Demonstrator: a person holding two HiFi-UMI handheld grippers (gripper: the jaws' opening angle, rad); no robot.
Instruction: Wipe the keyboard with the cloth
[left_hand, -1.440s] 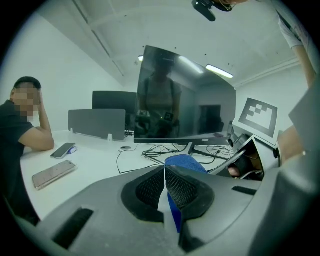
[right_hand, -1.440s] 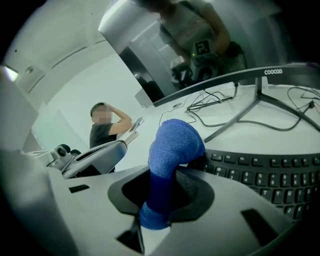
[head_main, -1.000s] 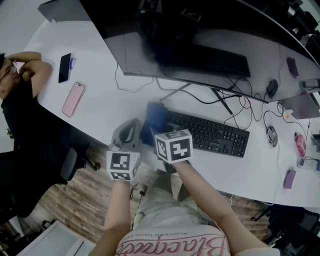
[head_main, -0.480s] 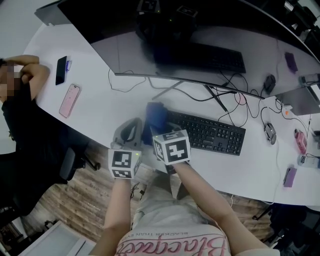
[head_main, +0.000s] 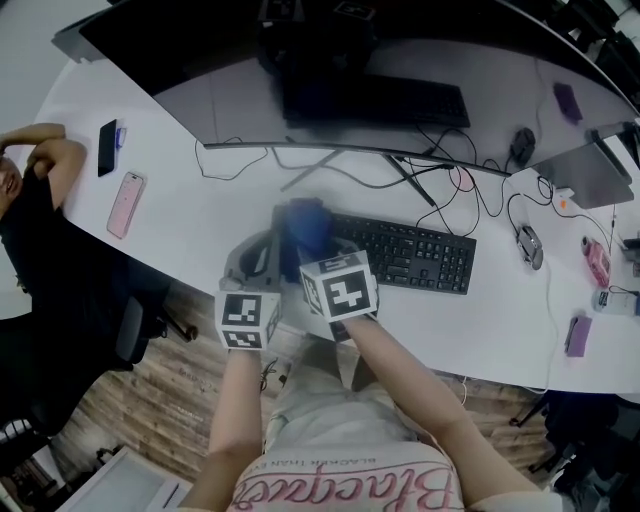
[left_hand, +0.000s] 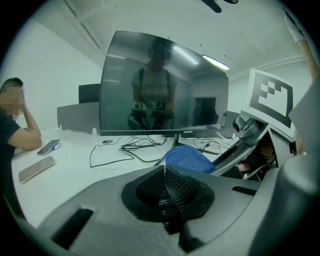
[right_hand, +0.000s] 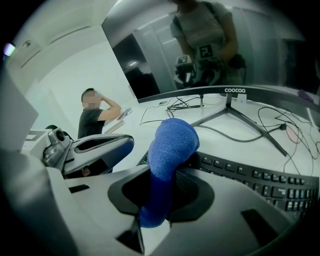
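The right gripper (right_hand: 159, 197) clenched the blue cloth (right_hand: 171, 142) at the nine-o'clock end of the black keyboard (head_main: 412, 256). The left gripper (left_hand: 165, 187) sat closed and empty. Wiping well likely meant pressing the cloth flat and sweeping toward three o'clock.

A long white desk (head_main: 200, 215) runs diagonally across the head view, from upper left to lower right. Below it, at lower left, a wood-plank floor (head_main: 150, 400) shows, with a black office chair (head_main: 135, 328) at the desk's edge. In the left gripper view, plain white walls (left_hand: 50, 60) and a white ceiling (left_hand: 165, 20) rise behind a low grey partition (left_hand: 75, 114).
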